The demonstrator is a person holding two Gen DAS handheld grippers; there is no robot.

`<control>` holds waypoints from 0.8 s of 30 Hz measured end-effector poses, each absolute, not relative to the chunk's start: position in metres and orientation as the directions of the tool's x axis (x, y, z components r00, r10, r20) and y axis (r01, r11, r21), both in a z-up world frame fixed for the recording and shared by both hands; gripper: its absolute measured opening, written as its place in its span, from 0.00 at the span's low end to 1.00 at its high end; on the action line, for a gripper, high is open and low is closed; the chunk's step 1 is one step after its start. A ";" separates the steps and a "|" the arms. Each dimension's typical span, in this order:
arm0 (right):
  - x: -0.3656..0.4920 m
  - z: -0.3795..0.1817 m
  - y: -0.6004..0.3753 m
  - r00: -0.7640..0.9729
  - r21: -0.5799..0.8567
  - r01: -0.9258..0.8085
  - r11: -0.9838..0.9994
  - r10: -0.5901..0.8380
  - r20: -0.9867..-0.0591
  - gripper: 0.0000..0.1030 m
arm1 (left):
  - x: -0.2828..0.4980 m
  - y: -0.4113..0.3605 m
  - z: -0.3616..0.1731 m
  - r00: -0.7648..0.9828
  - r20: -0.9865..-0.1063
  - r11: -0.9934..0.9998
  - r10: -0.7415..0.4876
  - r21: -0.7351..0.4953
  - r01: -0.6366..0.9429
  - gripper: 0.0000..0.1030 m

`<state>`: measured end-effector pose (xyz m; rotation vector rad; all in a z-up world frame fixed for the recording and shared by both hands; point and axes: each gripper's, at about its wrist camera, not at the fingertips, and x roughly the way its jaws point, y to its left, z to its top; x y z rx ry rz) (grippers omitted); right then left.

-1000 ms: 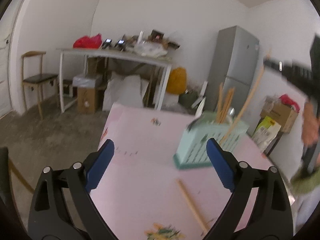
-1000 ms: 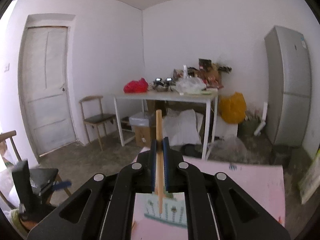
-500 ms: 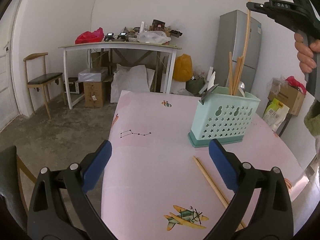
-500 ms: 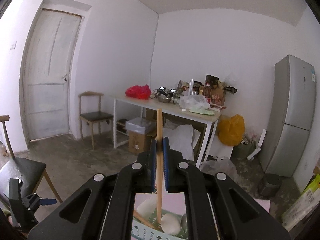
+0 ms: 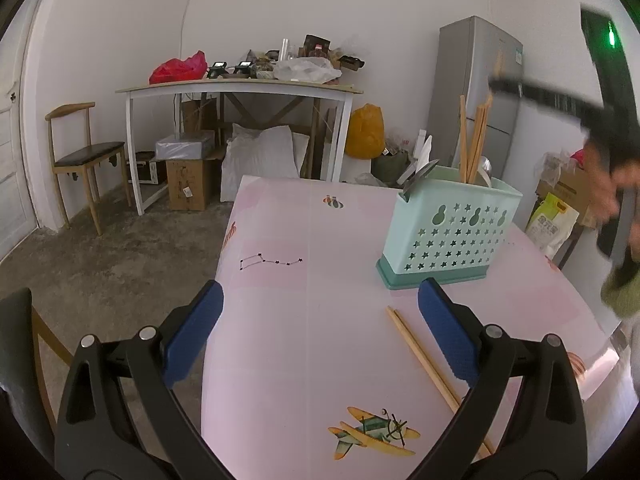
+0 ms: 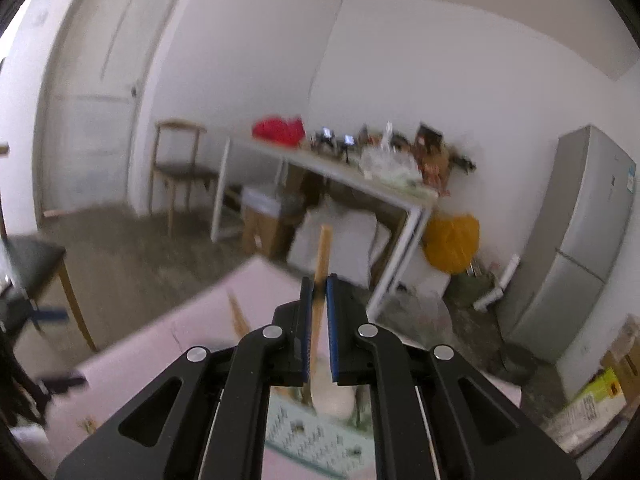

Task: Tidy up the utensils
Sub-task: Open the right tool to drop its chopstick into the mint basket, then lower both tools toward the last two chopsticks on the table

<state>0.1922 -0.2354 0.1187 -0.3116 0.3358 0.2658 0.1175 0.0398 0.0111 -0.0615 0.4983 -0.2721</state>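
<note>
A mint-green utensil holder (image 5: pixel 450 232) with star holes stands on the pink table (image 5: pixel 304 320). It holds several wooden chopsticks (image 5: pixel 474 136) and spoons. Two loose chopsticks (image 5: pixel 424 360) lie on the table in front of it. My left gripper (image 5: pixel 318 324) is open and empty, low over the table. My right gripper (image 6: pixel 319 304) hangs above the holder (image 6: pixel 312 440), its pads slightly parted around one upright chopstick (image 6: pixel 322 256) whose lower end reaches down into the holder. It also shows blurred in the left wrist view (image 5: pixel 560 100).
Behind the pink table is a white table (image 5: pixel 240 88) piled with clutter, boxes and bags beneath it. A wooden chair (image 5: pixel 86 152) stands left, a grey fridge (image 5: pixel 480 92) right. Another chair (image 5: pixel 24 344) is at my left.
My right gripper has dropped and tilted over the holder, and its pads have parted a little around the chopstick. The left gripper has stayed open and moved little.
</note>
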 end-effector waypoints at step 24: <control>0.120 -0.017 -0.326 0.713 0.413 -0.102 0.905 0.356 -0.604 0.38 | 0.119 -0.020 -0.030 0.722 -0.648 0.955 -0.243 -0.030 0.295 0.91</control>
